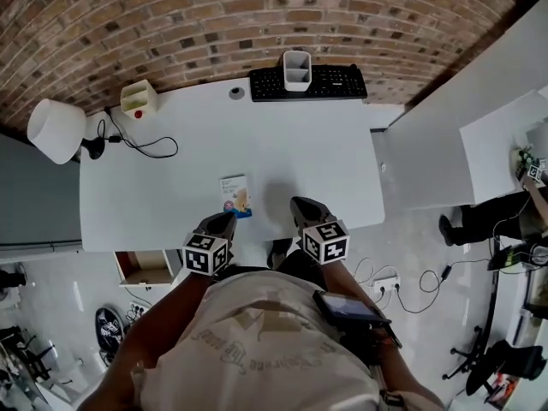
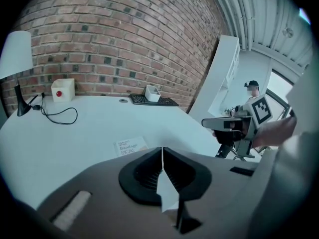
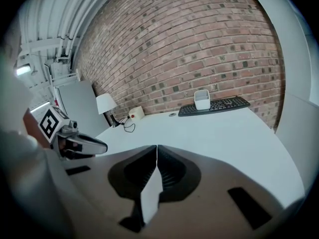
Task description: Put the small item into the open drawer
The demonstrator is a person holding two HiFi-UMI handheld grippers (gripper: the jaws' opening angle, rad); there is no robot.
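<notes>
the open drawer (image 1: 150, 266) hangs below the tabletop's (image 1: 317, 161) near left corner. at the near edge both claws are pressed together and empty: the left claw (image 1: 228, 218) is just short of the small bandage box (image 1: 235, 193), which lies flat by that edge, and the right claw (image 1: 301, 204) is beside it over bare white. the step in hand looks like the reach. the left claw should spread before arriving, straddle the box's narrow sides, pinch low, then lift clear. the keyboard (image 1: 308, 82) and lamp (image 1: 56, 129) along the far edge are no obstacle.
</notes>
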